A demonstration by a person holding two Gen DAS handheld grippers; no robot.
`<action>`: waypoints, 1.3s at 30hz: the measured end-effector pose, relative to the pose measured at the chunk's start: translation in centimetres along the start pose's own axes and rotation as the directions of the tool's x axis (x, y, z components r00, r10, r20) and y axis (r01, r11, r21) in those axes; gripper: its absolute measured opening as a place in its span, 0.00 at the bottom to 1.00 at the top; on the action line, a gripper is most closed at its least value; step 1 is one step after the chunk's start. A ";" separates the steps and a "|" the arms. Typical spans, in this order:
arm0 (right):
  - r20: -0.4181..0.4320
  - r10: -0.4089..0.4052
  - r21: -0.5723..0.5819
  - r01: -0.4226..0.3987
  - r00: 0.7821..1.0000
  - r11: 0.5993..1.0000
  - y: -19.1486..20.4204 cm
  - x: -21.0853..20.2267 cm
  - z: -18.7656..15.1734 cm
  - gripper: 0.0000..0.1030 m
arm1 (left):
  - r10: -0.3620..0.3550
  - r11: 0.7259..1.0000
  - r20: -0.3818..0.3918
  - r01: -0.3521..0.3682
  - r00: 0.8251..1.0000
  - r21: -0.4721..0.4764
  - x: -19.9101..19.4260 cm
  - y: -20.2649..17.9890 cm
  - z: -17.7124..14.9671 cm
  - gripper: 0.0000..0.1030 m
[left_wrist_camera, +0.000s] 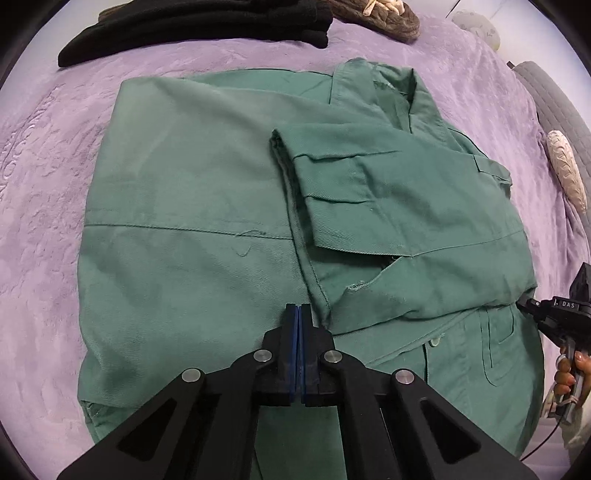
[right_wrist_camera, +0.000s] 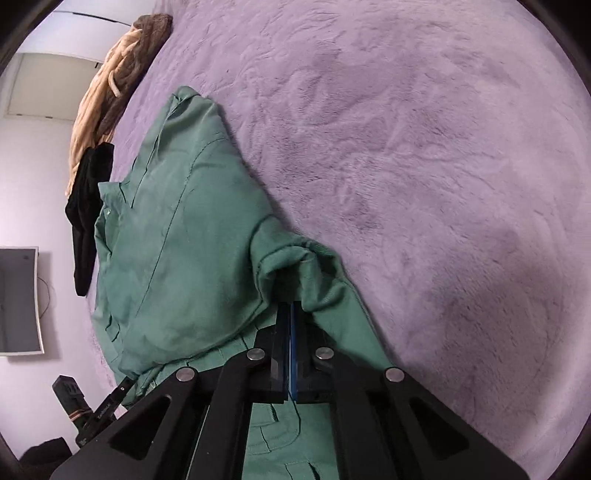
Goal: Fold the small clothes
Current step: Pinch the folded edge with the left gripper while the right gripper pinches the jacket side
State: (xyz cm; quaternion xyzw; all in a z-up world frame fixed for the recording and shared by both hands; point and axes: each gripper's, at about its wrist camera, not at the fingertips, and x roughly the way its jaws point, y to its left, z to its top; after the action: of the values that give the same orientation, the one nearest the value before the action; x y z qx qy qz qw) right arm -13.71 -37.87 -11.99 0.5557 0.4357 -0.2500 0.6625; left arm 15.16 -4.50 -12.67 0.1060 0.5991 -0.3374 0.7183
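Note:
A green shirt (left_wrist_camera: 192,206) lies spread on the purple blanket (left_wrist_camera: 44,155), one sleeve (left_wrist_camera: 369,184) folded across its front and the collar at the far right. My left gripper (left_wrist_camera: 299,308) is shut and empty, just above the shirt beside the folded edge. My right gripper (right_wrist_camera: 290,306) is shut on a bunched fold of the green shirt (right_wrist_camera: 177,236) at its right edge and lifts it slightly off the blanket (right_wrist_camera: 424,166). The right gripper also shows in the left wrist view (left_wrist_camera: 524,304), at the shirt's right edge.
Folded black clothes (left_wrist_camera: 192,29) and a brown knit garment (left_wrist_camera: 384,18) lie at the blanket's far edge. They also show in the right wrist view: black (right_wrist_camera: 88,218), tan-brown (right_wrist_camera: 114,81). A grey cushion (left_wrist_camera: 554,110) is at the right. A wall screen (right_wrist_camera: 18,299) hangs left.

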 end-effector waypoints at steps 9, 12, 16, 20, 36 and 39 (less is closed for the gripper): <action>0.010 0.047 -0.110 -0.045 0.999 0.993 2.0 -2.6 -1.6 0.05 | 0.031 0.998 0.084 -0.027 0.996 -0.048 -3.9 0.5 -0.9 0.03; 0.032 0.050 -0.194 -0.043 0.998 0.980 4.2 -2.7 -1.6 0.05 | 0.009 1.000 0.131 -0.006 0.991 -0.023 -5.4 -0.9 -0.7 0.03; 0.050 0.036 -0.274 -0.021 0.998 0.962 6.7 -1.4 -0.8 0.05 | -0.025 0.999 0.135 0.020 0.990 0.041 -4.8 -3.4 0.1 0.03; 0.042 -0.066 -0.316 0.076 0.997 0.946 6.8 1.2 0.1 0.02 | 0.000 0.998 0.086 -0.005 0.996 0.059 -1.1 -4.8 0.8 0.03; -0.051 -0.081 -0.243 0.067 0.995 0.968 3.3 -2.2 -1.3 0.05 | 0.122 0.992 -0.004 -0.122 0.993 -0.017 -2.0 -3.1 -2.7 0.03; -0.061 -0.086 -0.244 0.069 0.994 0.967 3.2 -2.9 -1.8 0.05 | 0.148 0.989 -0.018 -0.148 0.989 -0.025 -2.4 -3.8 -3.6 0.03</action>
State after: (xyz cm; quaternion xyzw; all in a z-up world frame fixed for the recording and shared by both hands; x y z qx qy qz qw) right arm -13.08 -35.77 -7.91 0.4620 0.5076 -0.2007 0.6990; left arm 9.89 -4.53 -10.37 0.1436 0.5999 -0.2745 0.7377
